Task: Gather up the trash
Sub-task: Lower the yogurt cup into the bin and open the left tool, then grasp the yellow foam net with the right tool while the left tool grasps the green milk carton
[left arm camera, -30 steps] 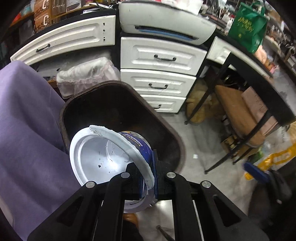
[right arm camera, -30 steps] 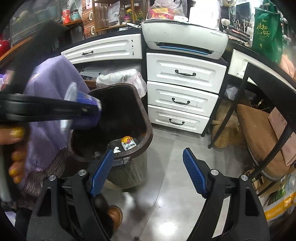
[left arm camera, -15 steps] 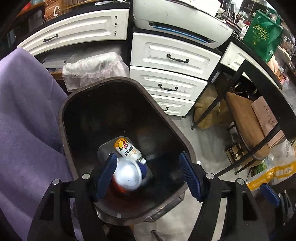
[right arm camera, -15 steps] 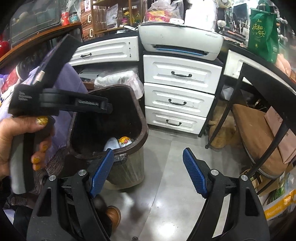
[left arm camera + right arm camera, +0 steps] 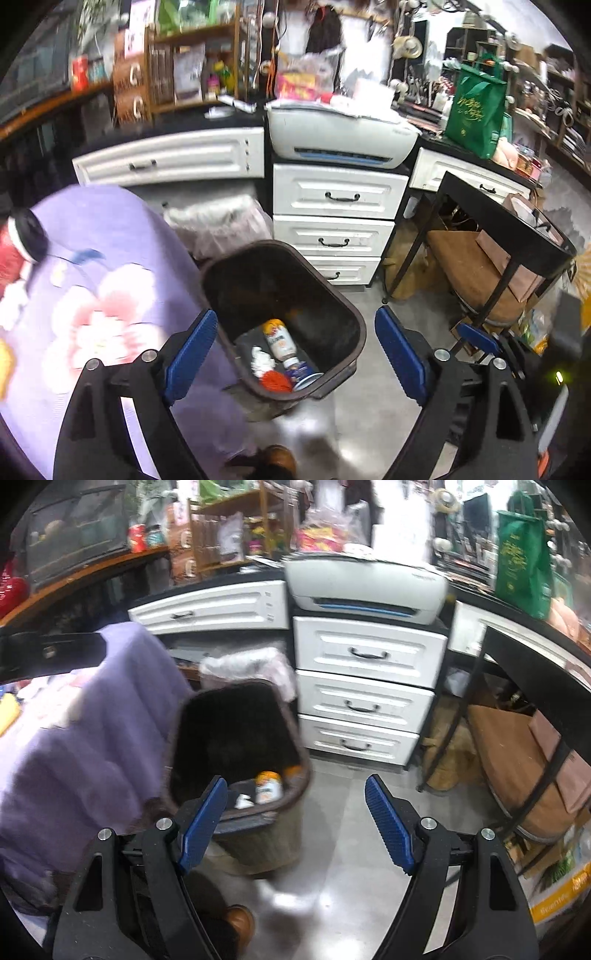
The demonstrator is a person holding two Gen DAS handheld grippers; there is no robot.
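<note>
Both the left gripper [image 5: 295, 354] and right gripper [image 5: 295, 823] gape wide, holding nothing. At lower centre, the dark bin [image 5: 343, 314] contains a bottle [image 5: 279, 341] and a cup [image 5: 301, 373].

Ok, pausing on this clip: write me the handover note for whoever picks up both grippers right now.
Left gripper: jaws open, nothing held, above the trash bin.
Right gripper: jaws open, nothing held, aimed at the bin and the floor beside it.
In the bin: a bottle with an orange label, a blue and white cup, white crumpled scraps, something red.
Done: those pieces are binned.
Left: look for more trash; a red container sits on the purple cloth, unclear whether it counts.
</note>
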